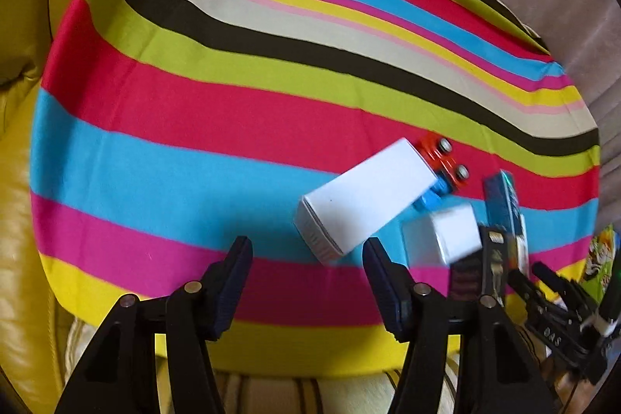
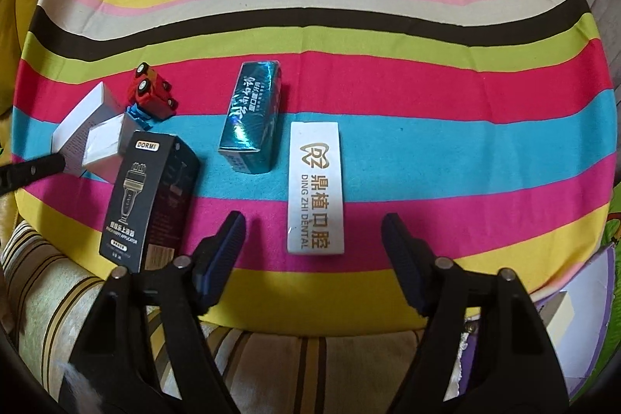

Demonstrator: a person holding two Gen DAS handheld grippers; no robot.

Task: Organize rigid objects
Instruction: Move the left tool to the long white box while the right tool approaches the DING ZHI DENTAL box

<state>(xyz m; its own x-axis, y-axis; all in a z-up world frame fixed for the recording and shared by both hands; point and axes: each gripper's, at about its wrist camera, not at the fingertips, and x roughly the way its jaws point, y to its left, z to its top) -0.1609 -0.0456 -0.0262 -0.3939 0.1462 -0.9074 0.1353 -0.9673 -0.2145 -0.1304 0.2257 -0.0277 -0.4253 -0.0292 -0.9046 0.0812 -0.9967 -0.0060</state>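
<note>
In the right wrist view the dental box [image 2: 315, 189] lies flat at the centre of the bench [image 2: 465, 96], lengthwise up the frame. Just to its left, higher up, lies the foil-wrapped box [image 2: 250, 117]. Further left, at the lower left, the applicator box [image 2: 145, 198] stands upright. Behind it, toward the left edge, two plain boxes [image 2: 91, 130] lie touching each other, with the toy car [image 2: 153, 92] tipped on its side just above them, at the longer box's far end.
</note>
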